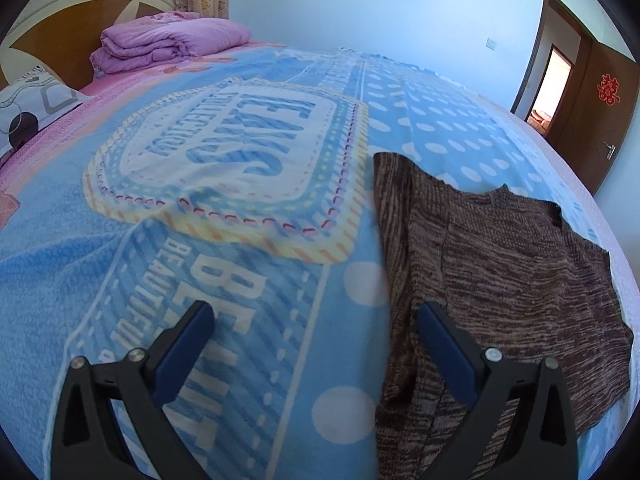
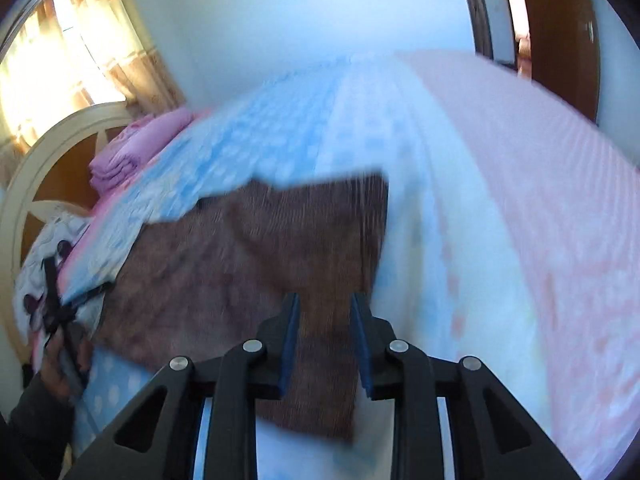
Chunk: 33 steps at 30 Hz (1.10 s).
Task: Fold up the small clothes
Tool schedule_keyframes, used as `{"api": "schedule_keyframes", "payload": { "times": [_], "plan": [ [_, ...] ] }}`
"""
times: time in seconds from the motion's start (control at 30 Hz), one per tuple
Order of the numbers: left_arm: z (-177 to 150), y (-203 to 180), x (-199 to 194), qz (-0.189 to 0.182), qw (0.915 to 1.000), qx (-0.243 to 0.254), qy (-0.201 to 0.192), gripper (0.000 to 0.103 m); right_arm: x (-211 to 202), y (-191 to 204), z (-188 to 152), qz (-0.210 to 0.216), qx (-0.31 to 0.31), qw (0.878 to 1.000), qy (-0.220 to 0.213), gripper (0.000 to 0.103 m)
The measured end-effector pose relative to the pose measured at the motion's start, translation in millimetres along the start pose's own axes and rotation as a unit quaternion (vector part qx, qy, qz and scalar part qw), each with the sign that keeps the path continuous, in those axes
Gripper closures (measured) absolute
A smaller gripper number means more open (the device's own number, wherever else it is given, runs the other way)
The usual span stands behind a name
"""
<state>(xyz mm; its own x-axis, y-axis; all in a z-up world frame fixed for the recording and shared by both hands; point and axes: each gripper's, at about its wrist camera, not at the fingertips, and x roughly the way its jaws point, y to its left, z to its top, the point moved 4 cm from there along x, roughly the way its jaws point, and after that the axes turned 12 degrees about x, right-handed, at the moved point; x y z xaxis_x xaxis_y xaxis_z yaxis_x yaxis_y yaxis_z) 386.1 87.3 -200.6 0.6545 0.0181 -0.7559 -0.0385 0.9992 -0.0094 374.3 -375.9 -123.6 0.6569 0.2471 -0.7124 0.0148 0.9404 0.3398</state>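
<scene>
We see the garment (image 1: 500, 280) lying spread on the blanket (image 1: 200, 240), toward the right side of the bed in the left wrist view. Behind and to the left, a folded quilt (image 1: 172, 42) sits against the headboard (image 1: 60, 24), with a pillow (image 1: 28, 100) at the left edge. The door (image 1: 596, 108) stands open at the far right. Our left hand (image 2: 60, 364) shows left of the garment (image 2: 260, 260) in the right wrist view.

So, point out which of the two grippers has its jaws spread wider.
The left gripper: its jaws stand wide apart over the blue blanket and the brown knit garment. The right gripper shows only a narrow gap.
</scene>
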Motion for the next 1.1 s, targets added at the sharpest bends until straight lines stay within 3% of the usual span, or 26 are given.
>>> {"api": "schedule_keyframes", "payload": {
  "times": [0.1, 0.3, 0.33, 0.37, 0.53, 0.6, 0.7, 0.9, 0.97, 1.1],
  "plan": [
    [-1, -1, -1, 0.005, 1.0000, 0.004, -0.002, 0.000, 29, 8, 25, -0.005, -0.008, 1.000, -0.002, 0.076],
    [-1, -4, 1, 0.009, 0.9999, 0.012, -0.001, 0.000, 113, 19, 46, -0.062, -0.034, 0.996, 0.045, 0.077],
    [-1, -4, 1, 0.009, 0.9999, 0.014, -0.001, 0.000, 120, 20, 47, -0.080, -0.049, 0.995, 0.043, 0.093],
    [-1, -5, 1, 0.008, 0.9998, 0.016, -0.001, 0.000, 122, 21, 47, -0.095, -0.061, 0.993, 0.037, 0.100],
    [-1, -9, 2, 0.020, 0.9995, 0.027, 0.001, 0.000, 113, 8, 61, -0.132, -0.048, 0.990, -0.004, 0.101],
    [-1, -9, 2, 0.024, 0.9993, 0.029, 0.003, 0.000, 116, 3, 63, -0.125, -0.038, 0.991, 0.002, 0.100],
    [-1, -11, 2, 0.033, 0.9988, 0.037, 0.004, 0.000, 121, -1, 59, -0.122, -0.029, 0.992, 0.024, 0.091],
    [1, -20, -1, 0.063, 0.9960, 0.063, -0.004, 0.000, 60, 25, 32, -0.067, -0.038, 0.997, -0.006, 0.072],
    [2, -24, 0, 0.075, 0.9944, 0.075, -0.002, 0.000, 38, 38, 10, -0.029, -0.049, 0.998, -0.004, 0.054],
    [3, -27, 3, 0.096, 0.9917, 0.086, 0.005, 0.000, 27, 49, -49, -0.022, -0.097, 0.994, 0.041, 0.049]
  ]
}}
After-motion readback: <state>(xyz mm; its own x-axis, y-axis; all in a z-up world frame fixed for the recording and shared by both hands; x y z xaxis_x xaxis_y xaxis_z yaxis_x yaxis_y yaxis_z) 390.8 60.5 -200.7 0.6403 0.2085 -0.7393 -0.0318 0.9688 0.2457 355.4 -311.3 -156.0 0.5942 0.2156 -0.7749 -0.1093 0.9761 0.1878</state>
